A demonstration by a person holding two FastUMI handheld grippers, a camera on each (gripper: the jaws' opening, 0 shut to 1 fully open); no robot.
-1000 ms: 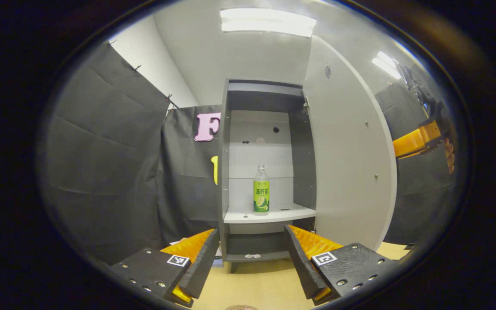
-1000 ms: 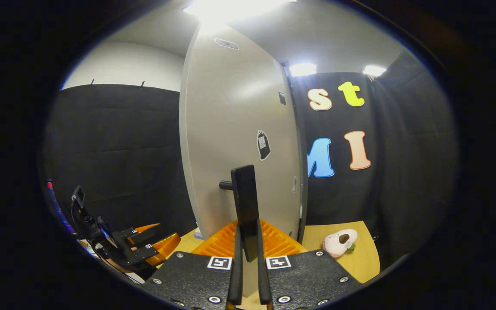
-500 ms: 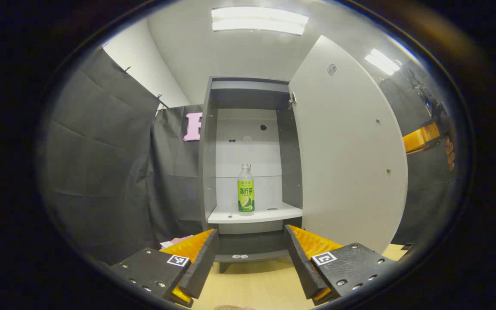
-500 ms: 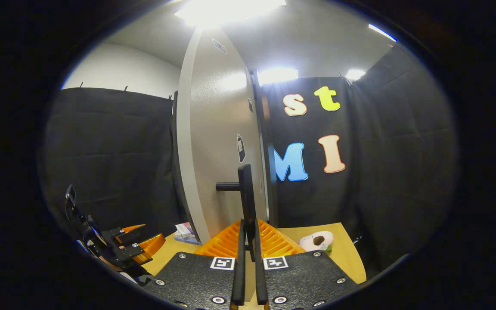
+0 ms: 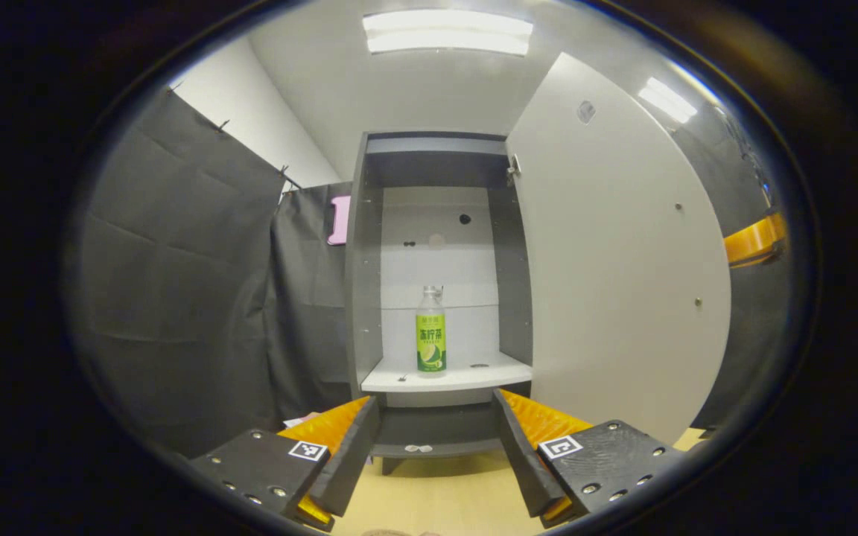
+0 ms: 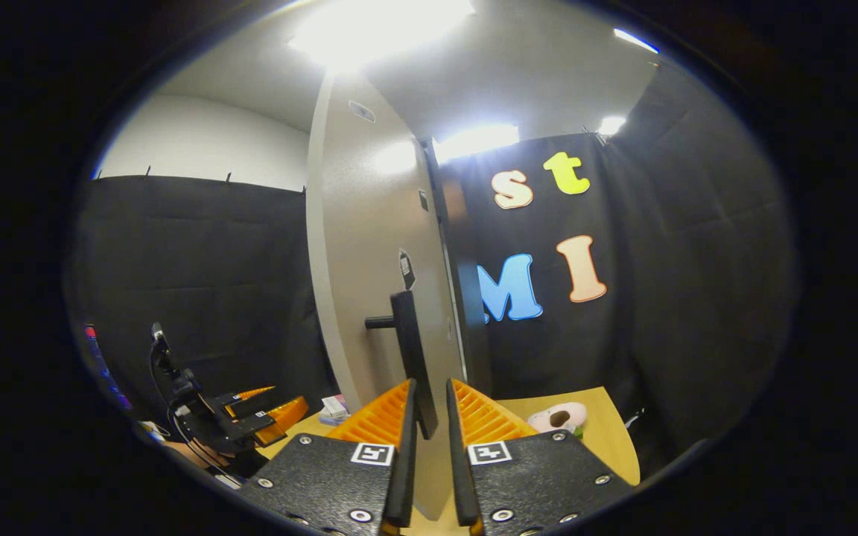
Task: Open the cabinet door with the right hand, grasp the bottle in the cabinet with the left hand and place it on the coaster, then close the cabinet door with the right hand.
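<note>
Black-cloth booth, pale wooden bench point(image 5: 436, 495), and the cabinet point(image 5: 364, 298) standing with its door point(image 5: 623, 283) swung wide. The bottle point(image 5: 430, 339) stands upright on the middle shelf point(image 5: 444, 374), well apart from the left gripper point(image 5: 436, 447), whose fingers are spread wide and empty, lined up roughly below it. The right gripper point(image 6: 427, 439) has its fingers slightly parted around the door handle point(image 6: 407, 350), not clearly pinching. Risk: the door might drift back into the reach, or a finger could topple the bottle.

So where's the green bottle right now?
In the left gripper view the bottle stands upright on the white shelf inside the open cabinet, left of the swung-out door.
</note>
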